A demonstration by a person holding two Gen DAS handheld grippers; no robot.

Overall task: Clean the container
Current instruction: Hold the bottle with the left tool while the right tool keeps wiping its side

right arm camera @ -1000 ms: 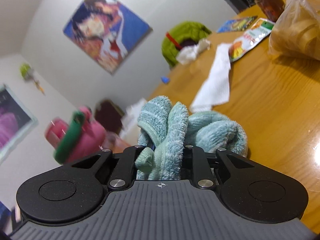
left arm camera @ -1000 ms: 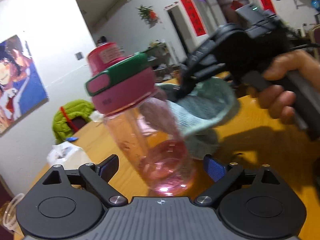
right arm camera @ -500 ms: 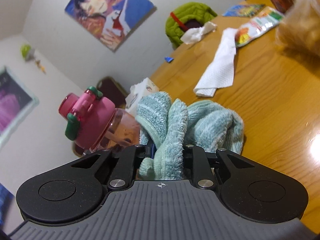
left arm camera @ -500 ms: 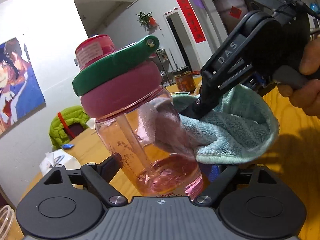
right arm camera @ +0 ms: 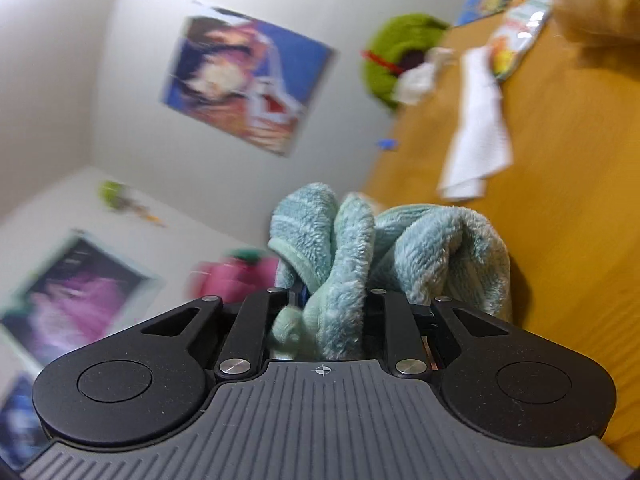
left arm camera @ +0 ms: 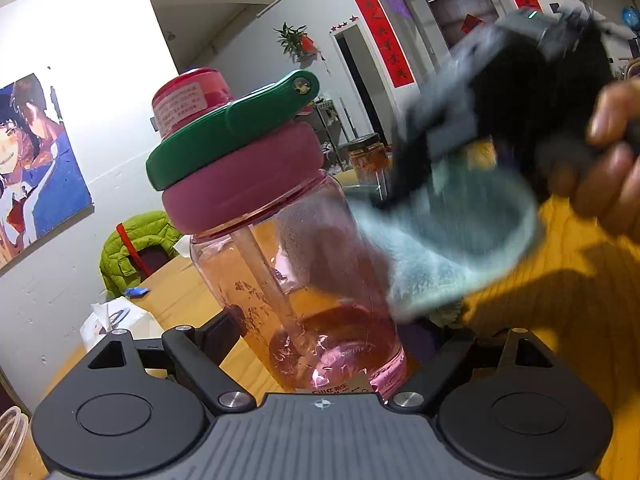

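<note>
A clear pink bottle (left arm camera: 304, 280) with a pink lid and green flip handle (left arm camera: 232, 128) stands tilted between my left gripper's (left arm camera: 320, 340) fingers, which are shut on its base. My right gripper (right arm camera: 332, 292) is shut on a bunched light-blue towel (right arm camera: 360, 240). In the left wrist view the right gripper (left arm camera: 492, 128) is blurred, and the towel (left arm camera: 440, 256) presses against the bottle's right side. In the right wrist view the bottle's lid (right arm camera: 232, 276) shows blurred at the left behind the towel.
The wooden table (left arm camera: 560, 320) holds a glass jar (left arm camera: 368, 160), a tissue pack (left arm camera: 116, 320), a white paper napkin (right arm camera: 476, 144), snack packets (right arm camera: 516, 40) and a plastic bag (right arm camera: 600, 0). A chair with a green jacket (left arm camera: 132, 248) stands at the table's far side.
The left gripper has closed onto the bottle's base and brought it nearer. The right gripper with the towel swung against the bottle's side and is moving, blurred.
</note>
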